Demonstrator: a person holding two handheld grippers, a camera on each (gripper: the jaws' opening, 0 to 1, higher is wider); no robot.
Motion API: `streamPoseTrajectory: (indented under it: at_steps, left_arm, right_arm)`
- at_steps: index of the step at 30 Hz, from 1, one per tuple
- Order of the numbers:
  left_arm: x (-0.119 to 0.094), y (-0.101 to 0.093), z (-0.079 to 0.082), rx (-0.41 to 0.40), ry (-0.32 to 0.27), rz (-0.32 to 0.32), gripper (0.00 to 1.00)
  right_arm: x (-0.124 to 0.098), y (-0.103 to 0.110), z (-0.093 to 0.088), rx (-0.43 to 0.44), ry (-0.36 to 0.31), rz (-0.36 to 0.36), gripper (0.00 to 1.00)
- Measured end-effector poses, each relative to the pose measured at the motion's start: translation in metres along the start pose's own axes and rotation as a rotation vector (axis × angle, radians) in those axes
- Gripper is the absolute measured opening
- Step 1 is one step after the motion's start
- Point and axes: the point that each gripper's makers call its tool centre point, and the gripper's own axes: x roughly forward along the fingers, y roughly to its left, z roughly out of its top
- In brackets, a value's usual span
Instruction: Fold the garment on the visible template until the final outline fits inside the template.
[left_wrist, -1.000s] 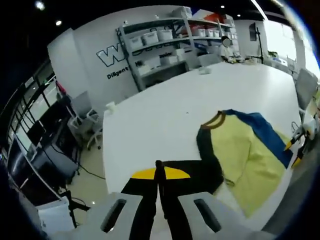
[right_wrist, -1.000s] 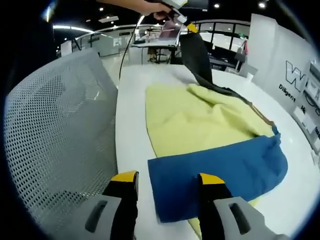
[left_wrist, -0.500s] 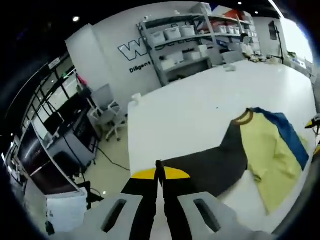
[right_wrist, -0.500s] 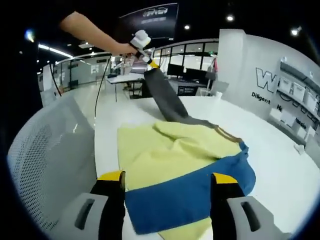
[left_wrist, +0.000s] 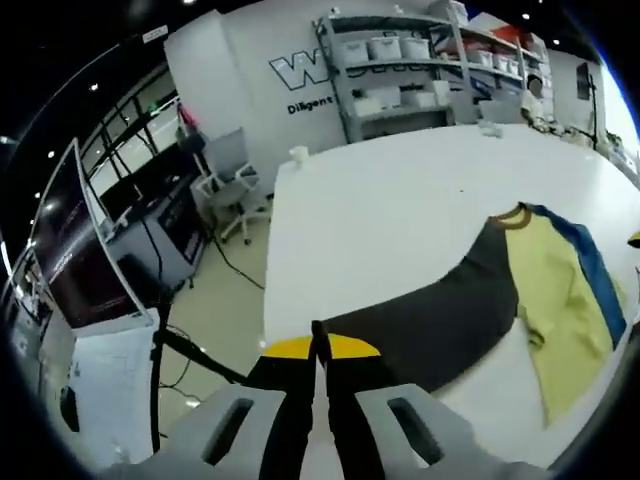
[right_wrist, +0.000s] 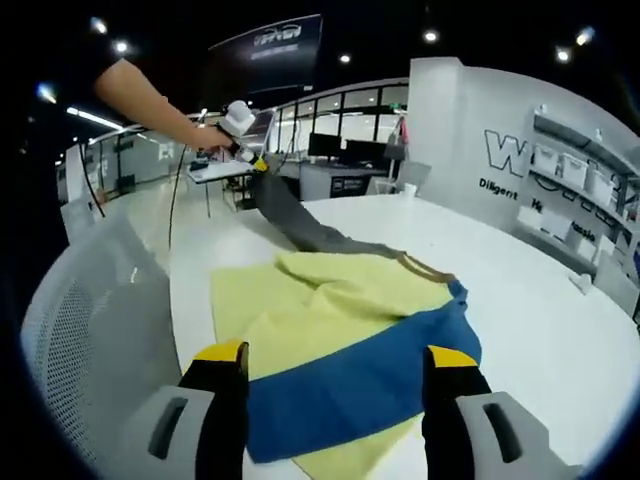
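On one table (right_wrist: 560, 330), one garment (right_wrist: 340, 330), two grippers.

white wall (left_wrist: 215, 70), storage shelves (left_wrist: 400, 70), mesh chair (right_wrist: 85, 330)

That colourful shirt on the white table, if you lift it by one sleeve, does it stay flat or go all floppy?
Probably floppy. The shirt already lies in soft wrinkles, and its dark sleeve, pinched in the left gripper, stretches out in a sagging strip rather than holding shape. It looks light, since one pinch lifts the sleeve. It would likely drag and bunch along the table if pulled.
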Motion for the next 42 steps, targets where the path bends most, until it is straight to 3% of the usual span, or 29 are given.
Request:
streamPoseTrajectory:
  at_steps: [3,16,18,30,36,37,42]
  left_arm:
    - [0.004,-0.002,-0.012,0.002,0.016,-0.002,0.02]
    - [0.009,0.008,-0.035,-0.010,0.025,0.029,0.02]
    - [0.011,0.007,-0.040,-0.039,0.027,0.031,0.02]
    - [0.019,0.000,-0.072,-0.045,0.078,0.056,0.03]
    - [0.021,-0.002,-0.070,-0.009,0.073,0.061,0.01]
    - [0.020,0.003,-0.067,0.057,0.072,0.076,0.02]
    - [0.013,0.005,-0.056,0.066,0.032,0.079,0.19]
  right_arm:
    - [0.000,-0.002,0.003,0.021,-0.009,-0.004,0.68]
    - [-0.001,-0.008,0.003,0.043,0.002,-0.005,0.68]
    - [-0.002,-0.009,0.002,0.043,0.007,-0.003,0.68]
    - [-0.007,-0.018,-0.002,0.048,0.041,-0.002,0.68]
    - [-0.010,-0.017,-0.005,0.056,0.044,0.000,0.67]
    - [-0.010,-0.016,-0.007,0.060,0.048,0.003,0.67]
    - [-0.008,-0.012,-0.011,0.068,0.049,0.015,0.67]
